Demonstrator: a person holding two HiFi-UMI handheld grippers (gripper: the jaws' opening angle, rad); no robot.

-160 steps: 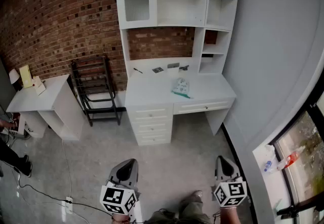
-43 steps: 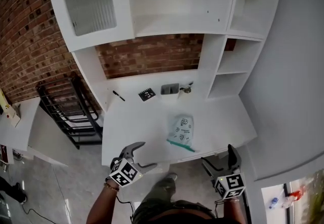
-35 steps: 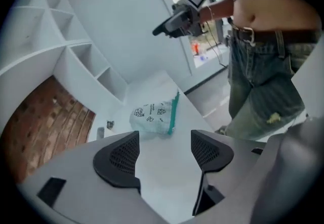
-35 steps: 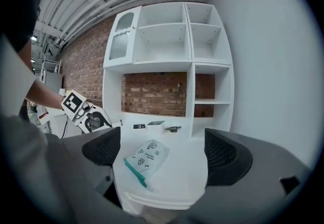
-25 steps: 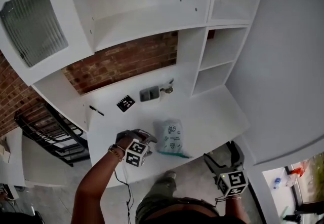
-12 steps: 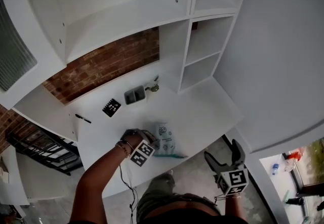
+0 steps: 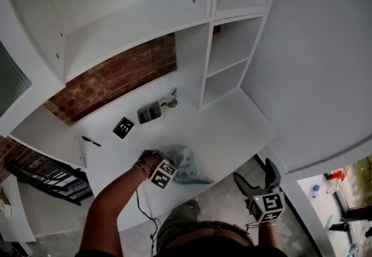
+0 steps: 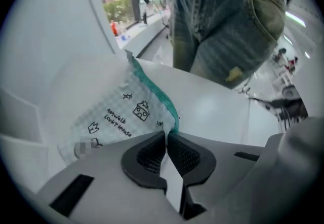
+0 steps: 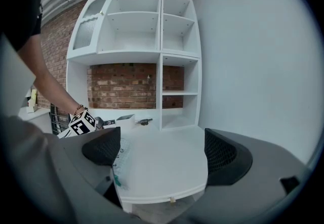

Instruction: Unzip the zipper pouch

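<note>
The zipper pouch (image 7: 185,164) is white with small drawings and a teal zipper (image 8: 152,88) along one edge. It lies near the front of the white desk (image 7: 232,128), with one end bunched up. My left gripper (image 7: 173,165) is shut on the pouch's corner at the zipper's end; in the left gripper view the pads (image 8: 152,154) pinch the fabric at the left gripper (image 8: 166,134). My right gripper (image 7: 254,175) hangs open off the desk's front right corner. In the right gripper view the right gripper (image 9: 162,149) holds nothing, and the pouch (image 9: 120,159) lies to its left.
At the back of the desk stand a small grey box (image 7: 149,112), a metal item (image 7: 170,102), a black card (image 7: 122,128) and a pen (image 7: 90,141). White shelf compartments (image 7: 224,55) rise behind the desk. A brick wall (image 7: 110,81) shows under the shelves.
My left gripper has closed on the pouch's zipper corner, and that end of the pouch has bunched up. The right gripper has hardly moved.
</note>
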